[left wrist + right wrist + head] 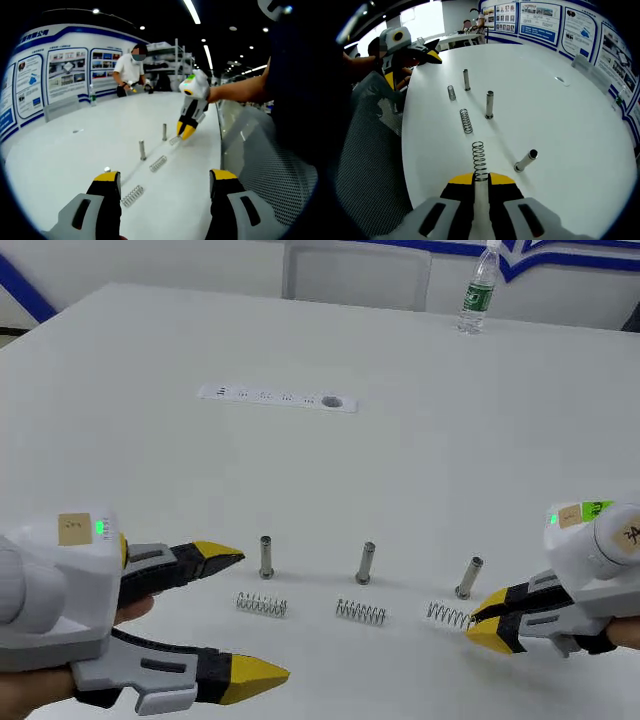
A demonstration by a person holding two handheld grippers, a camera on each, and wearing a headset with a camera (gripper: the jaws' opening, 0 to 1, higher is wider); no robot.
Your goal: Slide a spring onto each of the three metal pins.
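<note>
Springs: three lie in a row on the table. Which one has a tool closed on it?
The rightmost spring, in front of the rightmost pin: the right tool pinches its near end. The middle spring and left spring lie untouched.

On the white table, three upright pins were stood in a row, a spring laid flat on the claws' side of each. The end spring was pinched by the right claw; a power strip and bottle were set far beyond.

The fingers of the right gripper hide 1 end of the nearest spring.
</note>
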